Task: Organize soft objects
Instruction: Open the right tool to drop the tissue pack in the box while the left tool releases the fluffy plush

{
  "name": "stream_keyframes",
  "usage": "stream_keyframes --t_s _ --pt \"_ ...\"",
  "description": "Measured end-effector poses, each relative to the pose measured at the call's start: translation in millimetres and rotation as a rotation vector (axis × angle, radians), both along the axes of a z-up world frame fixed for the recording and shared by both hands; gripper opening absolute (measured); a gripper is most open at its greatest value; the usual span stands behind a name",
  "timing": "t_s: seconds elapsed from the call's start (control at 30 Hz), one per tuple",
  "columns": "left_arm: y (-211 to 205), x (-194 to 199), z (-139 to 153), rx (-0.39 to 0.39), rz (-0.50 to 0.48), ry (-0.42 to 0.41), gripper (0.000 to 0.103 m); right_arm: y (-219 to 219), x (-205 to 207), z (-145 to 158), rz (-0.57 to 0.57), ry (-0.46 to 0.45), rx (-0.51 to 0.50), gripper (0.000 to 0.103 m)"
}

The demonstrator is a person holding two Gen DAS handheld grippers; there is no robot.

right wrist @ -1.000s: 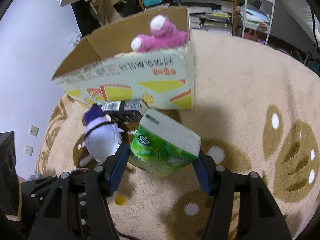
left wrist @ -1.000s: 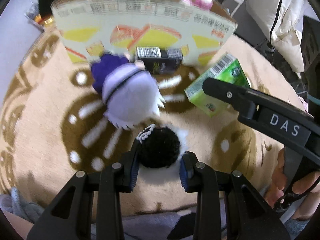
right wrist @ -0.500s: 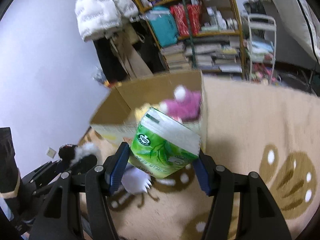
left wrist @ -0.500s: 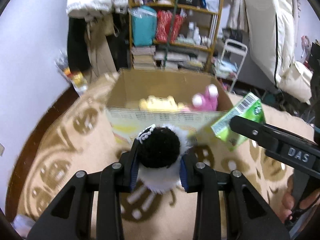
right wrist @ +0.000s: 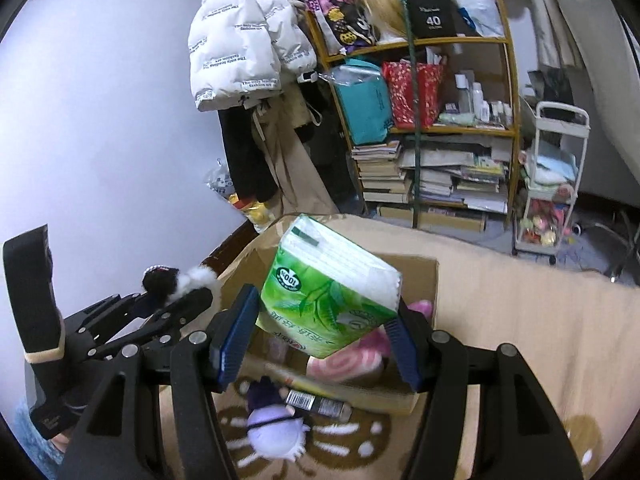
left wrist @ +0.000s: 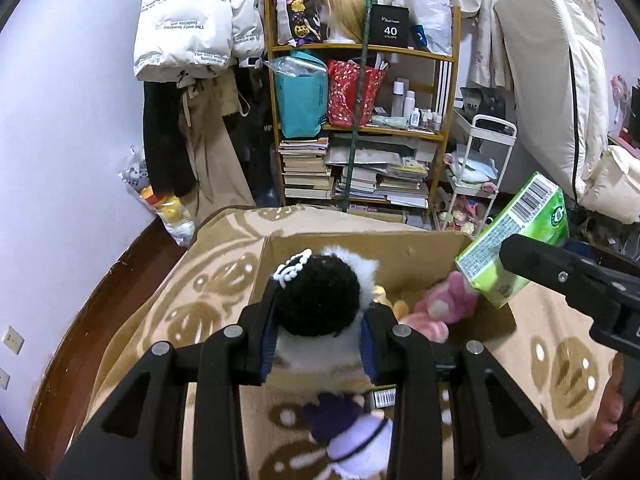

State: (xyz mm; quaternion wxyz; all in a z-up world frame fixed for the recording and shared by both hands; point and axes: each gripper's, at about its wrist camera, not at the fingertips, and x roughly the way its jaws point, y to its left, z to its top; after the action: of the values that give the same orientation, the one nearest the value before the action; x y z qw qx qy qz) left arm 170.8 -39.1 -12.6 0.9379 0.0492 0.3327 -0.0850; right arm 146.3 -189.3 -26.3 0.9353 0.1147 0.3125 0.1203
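The green tissue pack (right wrist: 332,300) carried a round "100" badge on its front and a barcode on its end; the rest of its print was too small to read. On the far shelf (left wrist: 362,128) a black card read "40", and the white jacket (left wrist: 188,20) hanging left of it bore the repeated line "The only leading fashion art".

A second earlier both tools were low over the rug, the black-and-white plush resting on it and the tissues just in front of the box. Now both had been lifted and carried forward over the open cardboard box (left wrist: 280,248).

The left gripper (left wrist: 318,338) was clamped on the black-and-white plush (left wrist: 320,300), its pads pressing the fluffy sides, held above the box's near-left part. The right gripper (right wrist: 322,338) was clamped on the tissue pack, which sat tilted between its blue pads, above the box's right side. Both pointed forward and slightly down.

Inside the box lay a pink plush (left wrist: 440,308) and something yellow beside it. On the rug (left wrist: 200,280) just near of the box lay a purple plush (right wrist: 272,420) touching a small black barcoded pack (right wrist: 318,404).
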Motion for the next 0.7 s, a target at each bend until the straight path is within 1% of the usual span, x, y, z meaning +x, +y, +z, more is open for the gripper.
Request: stream_keyframes --t_s 0.1,0.2,0.33,0.43,0.53,0.57,0.6,0.67,0.7 --pt "-2 13 -9 0.005 0.008 0.000 0.033 2 14 -5 0.007 -0.010 -0.018 0.066" --pt "-2 26 -25 -0.015 0.012 0.043 0.033 3 26 -17 0.019 0.003 -0.023 0.066" --pt "-5 34 -40 0.011 0.008 0.063 0.034 0 36 -37 0.018 0.036 0.017 0.067" --pt "-3 38 -46 0.000 0.008 0.076 0.034 -2 42 -49 0.029 0.066 0.044 0.067" --pt "-2 42 -50 -0.002 0.009 0.088 0.042 -2 46 -56 0.035 0.086 0.063 0.067" --pt "-2 41 -50 -0.001 0.010 0.087 0.046 -3 46 -57 0.034 0.085 0.073 0.069" --pt "-2 41 -50 0.001 0.011 0.084 0.052 -4 46 -57 0.036 0.084 0.080 0.075" --pt "-3 39 -50 0.005 0.007 0.070 0.056 -6 46 -56 0.033 0.077 0.090 0.083" --pt "-4 37 -49 0.011 0.003 0.065 0.056 -6 45 -56 0.028 0.072 0.089 0.084"
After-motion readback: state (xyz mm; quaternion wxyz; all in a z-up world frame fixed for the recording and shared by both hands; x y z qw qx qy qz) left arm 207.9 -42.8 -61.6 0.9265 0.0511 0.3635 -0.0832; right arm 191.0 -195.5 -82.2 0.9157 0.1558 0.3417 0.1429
